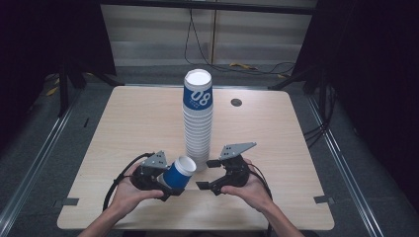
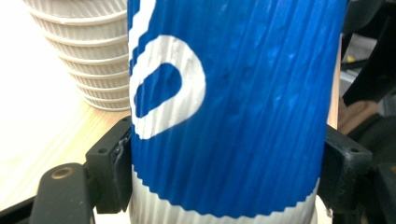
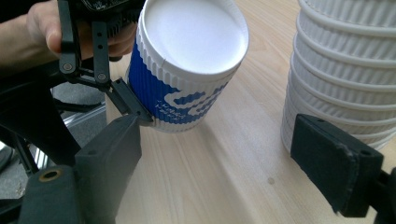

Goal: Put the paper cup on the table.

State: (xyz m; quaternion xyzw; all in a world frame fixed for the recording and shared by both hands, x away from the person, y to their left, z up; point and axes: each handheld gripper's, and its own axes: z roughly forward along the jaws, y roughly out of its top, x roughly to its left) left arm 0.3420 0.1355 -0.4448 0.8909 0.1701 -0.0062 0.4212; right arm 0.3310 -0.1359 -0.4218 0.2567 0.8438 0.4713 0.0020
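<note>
Table-low, left tool [image 1: 170,183] clamps tilted cup [image 1: 179,173].

The blue cup [image 2: 224,116] looks like ribbed, matt paper (its white base [image 3: 194,35] is smooth), the stack of cups [image 1: 198,123] the same corrugated paper, and the table [image 1: 123,128] pale, matt wood-grain.

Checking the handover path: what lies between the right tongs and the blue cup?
Only bare table, in the right gripper view, between right tongs and blue cup.
</note>
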